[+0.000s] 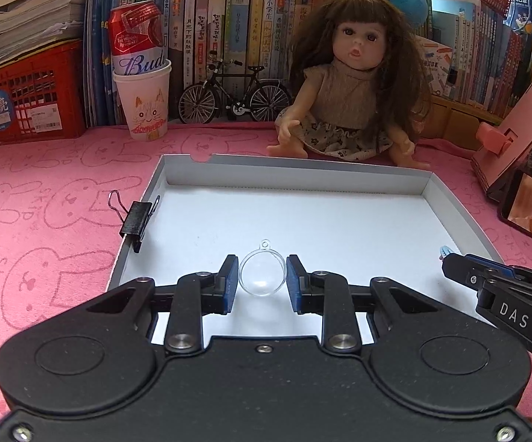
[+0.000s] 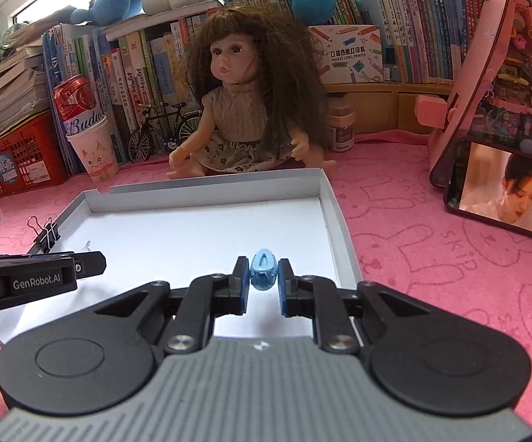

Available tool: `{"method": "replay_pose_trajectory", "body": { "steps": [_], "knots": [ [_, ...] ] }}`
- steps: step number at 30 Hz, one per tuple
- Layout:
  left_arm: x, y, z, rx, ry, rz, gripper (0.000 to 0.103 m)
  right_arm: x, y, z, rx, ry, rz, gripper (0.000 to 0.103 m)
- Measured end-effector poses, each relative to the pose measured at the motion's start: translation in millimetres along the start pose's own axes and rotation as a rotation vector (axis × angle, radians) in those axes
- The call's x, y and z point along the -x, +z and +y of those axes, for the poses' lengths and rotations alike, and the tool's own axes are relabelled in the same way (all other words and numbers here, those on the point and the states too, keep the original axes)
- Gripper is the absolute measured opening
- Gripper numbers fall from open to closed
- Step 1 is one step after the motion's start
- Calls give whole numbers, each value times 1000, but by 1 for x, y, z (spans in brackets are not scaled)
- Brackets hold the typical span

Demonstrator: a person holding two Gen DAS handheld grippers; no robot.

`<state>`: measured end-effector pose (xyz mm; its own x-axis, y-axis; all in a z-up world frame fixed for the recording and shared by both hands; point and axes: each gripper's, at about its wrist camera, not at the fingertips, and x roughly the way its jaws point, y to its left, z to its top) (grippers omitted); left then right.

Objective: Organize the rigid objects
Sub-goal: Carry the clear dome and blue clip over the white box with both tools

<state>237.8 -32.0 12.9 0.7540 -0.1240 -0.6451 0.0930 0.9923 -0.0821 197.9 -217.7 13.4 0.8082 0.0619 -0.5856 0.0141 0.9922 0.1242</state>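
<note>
1. Left gripper (image 1: 262, 281): jaws set either side of a clear plastic half-sphere (image 1: 262, 274), both blue pads touching its rim, so it is clamped. The piece sits low over the white floor of the shallow box lid (image 1: 177, 175), toward the near edge; whether it rests on the floor or hangs just above cannot be told from this view.
2. Right gripper (image 2: 263, 276): jaws closed on a small light-blue clip (image 2: 264, 269), held upright over the right part of the same lid, near its right wall.
3. Progress: both held pieces are over the lid but neither is released. Judged as mid-task, at the placing step.
4. Outstanding: a black binder clip (image 1: 136, 219) is pinched onto the lid's left wall; whether it counts as sorted is unclear. The lid floor otherwise shows nothing loose.
5. Surroundings: a doll (image 1: 350, 84) sits just behind the far wall; a model bicycle (image 1: 234, 94), a paper cup (image 1: 144, 105) holding a can, a red crate (image 1: 26, 99), and a phone (image 2: 505, 193) stand well apart on the pink cloth.
6. Obstructions: none between either gripper and the lid floor. The two grippers are near each other; release needs care to avoid contact.
</note>
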Motion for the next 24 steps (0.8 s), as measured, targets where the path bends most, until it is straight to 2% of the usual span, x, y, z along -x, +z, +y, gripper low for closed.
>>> {"method": "replay_pose_trajectory", "body": {
  "steps": [24],
  "knots": [
    [-13, -3, -5, -23, 15, 28, 26, -19, -4, 4, 34, -23, 63, 19]
  ]
}}
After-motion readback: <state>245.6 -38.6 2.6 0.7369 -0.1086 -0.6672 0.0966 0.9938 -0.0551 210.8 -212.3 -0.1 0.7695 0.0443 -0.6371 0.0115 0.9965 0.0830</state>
